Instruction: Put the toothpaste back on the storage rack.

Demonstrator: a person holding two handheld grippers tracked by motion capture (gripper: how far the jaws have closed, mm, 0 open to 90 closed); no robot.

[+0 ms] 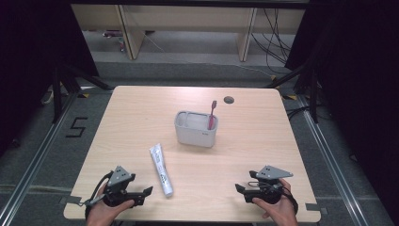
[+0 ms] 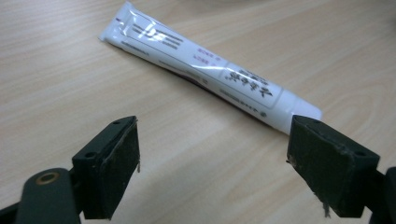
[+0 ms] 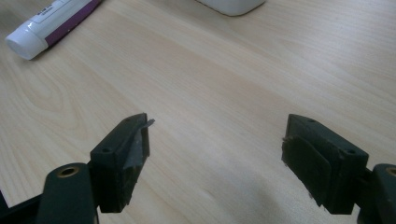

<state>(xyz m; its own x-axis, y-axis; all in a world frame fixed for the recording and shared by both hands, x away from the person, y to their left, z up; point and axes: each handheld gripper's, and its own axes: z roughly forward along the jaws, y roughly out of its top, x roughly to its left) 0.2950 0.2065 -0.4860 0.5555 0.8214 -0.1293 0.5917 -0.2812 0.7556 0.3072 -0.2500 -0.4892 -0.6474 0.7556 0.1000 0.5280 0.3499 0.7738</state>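
White toothpaste tube (image 1: 161, 170), laid flat on the tabletop (image 1: 263, 141) at front centre-left, cap end towards the near edge. Left gripper (image 1: 147, 192), jaws spread and empty, is held just beside the cap end. Right gripper (image 1: 241, 190), jaws likewise spread, is held well apart at front right. Behind the tube is seen a white holder (image 1: 196, 128) with a red toothbrush (image 1: 212, 115) upright in it.
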